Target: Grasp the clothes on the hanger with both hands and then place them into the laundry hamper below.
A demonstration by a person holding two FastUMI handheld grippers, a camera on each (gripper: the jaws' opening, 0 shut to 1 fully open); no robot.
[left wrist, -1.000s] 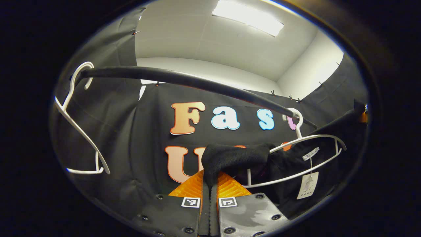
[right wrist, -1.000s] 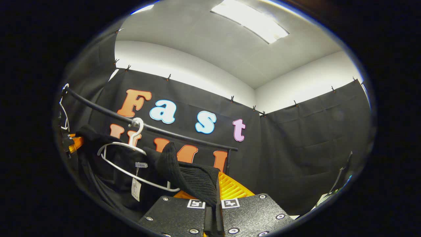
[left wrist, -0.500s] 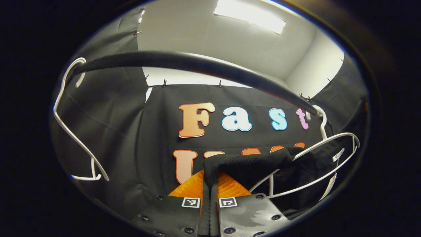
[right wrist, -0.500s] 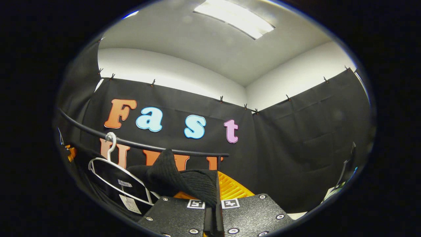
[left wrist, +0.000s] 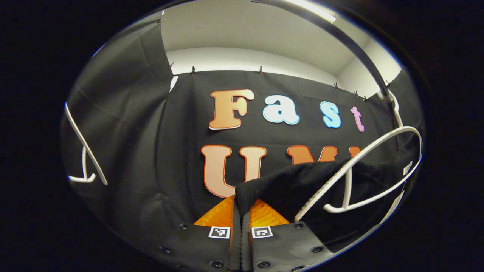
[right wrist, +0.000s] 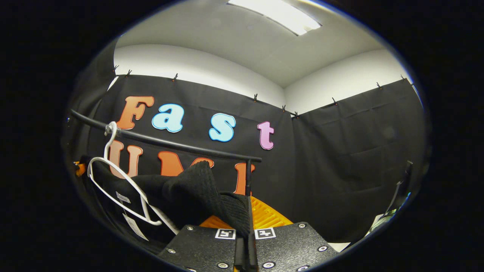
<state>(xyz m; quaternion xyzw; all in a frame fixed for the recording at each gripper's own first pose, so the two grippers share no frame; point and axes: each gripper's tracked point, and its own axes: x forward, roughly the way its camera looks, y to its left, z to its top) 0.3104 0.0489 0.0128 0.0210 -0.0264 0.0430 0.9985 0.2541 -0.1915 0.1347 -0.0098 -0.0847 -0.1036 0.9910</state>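
The black knit looked soft and light, the sort that sags and stretches rather than slips, so a pinch at each shoulder edge seemed right. It was partly draped on the white hanger, which hung from the rail. The left gripper was clenched on one fold, fingers pointing level toward the back wall. The right gripper was likewise clamped on the other fold, tilted slightly upward. I could not see the hamper.
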